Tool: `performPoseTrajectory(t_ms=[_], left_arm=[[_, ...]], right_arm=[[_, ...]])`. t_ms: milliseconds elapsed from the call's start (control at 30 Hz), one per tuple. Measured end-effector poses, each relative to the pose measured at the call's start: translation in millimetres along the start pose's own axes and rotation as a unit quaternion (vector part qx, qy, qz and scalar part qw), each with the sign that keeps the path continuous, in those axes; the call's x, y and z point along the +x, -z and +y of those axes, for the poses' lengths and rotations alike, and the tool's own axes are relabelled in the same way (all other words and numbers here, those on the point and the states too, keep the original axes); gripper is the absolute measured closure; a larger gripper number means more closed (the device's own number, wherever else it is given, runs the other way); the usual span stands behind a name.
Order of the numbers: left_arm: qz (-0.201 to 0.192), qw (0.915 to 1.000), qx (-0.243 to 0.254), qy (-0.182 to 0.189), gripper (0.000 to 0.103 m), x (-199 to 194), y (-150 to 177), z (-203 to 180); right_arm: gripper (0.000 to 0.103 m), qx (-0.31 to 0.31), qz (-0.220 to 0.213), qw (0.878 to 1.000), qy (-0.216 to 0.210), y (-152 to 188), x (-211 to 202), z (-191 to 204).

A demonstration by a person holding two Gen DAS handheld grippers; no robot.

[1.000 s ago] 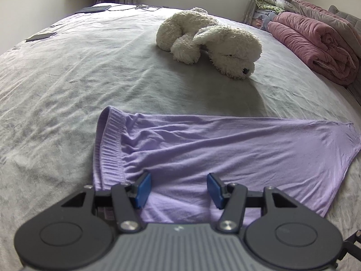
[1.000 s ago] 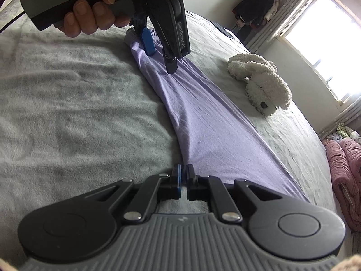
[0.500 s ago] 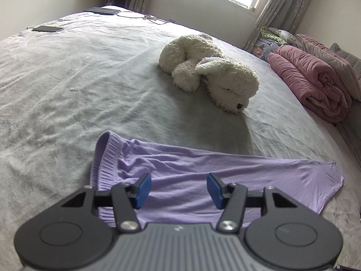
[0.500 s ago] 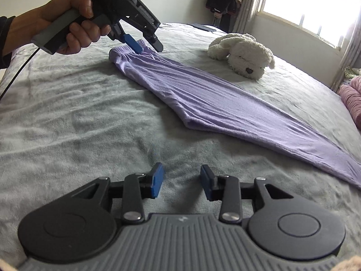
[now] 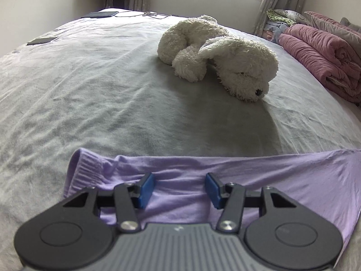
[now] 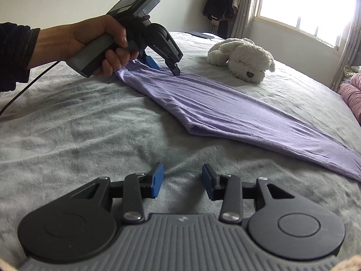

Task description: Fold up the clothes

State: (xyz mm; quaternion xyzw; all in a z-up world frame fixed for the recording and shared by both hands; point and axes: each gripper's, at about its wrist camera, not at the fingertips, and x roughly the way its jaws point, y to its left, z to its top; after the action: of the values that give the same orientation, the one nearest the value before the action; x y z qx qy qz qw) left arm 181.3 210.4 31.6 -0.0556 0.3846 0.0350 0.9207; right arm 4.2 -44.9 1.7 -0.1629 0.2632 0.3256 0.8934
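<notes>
A lilac garment (image 5: 259,180) lies stretched flat across the grey bed (image 5: 101,103), its ribbed waistband (image 5: 86,169) at the left end. My left gripper (image 5: 179,180) sits low over the waistband end with its jaws closing. Cloth lies between the blue pads, which stand apart and do not press on it. The right wrist view shows that gripper (image 6: 163,66) in a person's hand (image 6: 97,40), fingertips down on the garment (image 6: 225,110). My right gripper (image 6: 182,176) hovers over bare bedspread short of the garment's near edge, its jaws opening with nothing between them.
A white plush dog (image 5: 221,61) lies behind the garment. Rolled pink blankets (image 5: 322,54) line the right side. A phone (image 5: 42,40) and a tablet (image 5: 101,14) with cables rest at the far left. A cable (image 6: 27,85) trails from the left gripper's handle.
My right gripper let go of the garment's near edge, opened, rolled level and drew back over the bedspread. My left gripper shifted over the waistband end and its pads came slightly closer together.
</notes>
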Motion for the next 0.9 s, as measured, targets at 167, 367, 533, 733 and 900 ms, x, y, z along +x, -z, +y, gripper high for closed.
performPoseTrajectory(t_ms=[167, 367, 533, 733, 900], left_arm=[[-0.024, 0.9988, 0.033, -0.027, 0.054, 5, 1, 2], [-0.028, 0.9989, 0.02, -0.033, 0.056, 5, -2, 8], [-0.03, 0.999, -0.007, -0.032, 0.056, -8, -5, 7], [-0.06, 0.9976, 0.022, -0.027, 0.058, -39, 11, -37], [-0.06, 0.9928, 0.101, 0.023, 0.057, -59, 48, -90]], right_arm=[[0.059, 0.002, -0.001, 1.0, -0.001, 0, 0, 0], [0.051, 0.006, 0.0, 1.0, 0.003, 1, -1, -1], [0.05, 0.012, 0.001, 1.0, 0.006, 1, -1, -3], [0.047, 0.018, 0.003, 1.0, 0.008, 0, -1, -4], [0.044, 0.022, 0.004, 1.0, 0.012, 0, -1, -5]])
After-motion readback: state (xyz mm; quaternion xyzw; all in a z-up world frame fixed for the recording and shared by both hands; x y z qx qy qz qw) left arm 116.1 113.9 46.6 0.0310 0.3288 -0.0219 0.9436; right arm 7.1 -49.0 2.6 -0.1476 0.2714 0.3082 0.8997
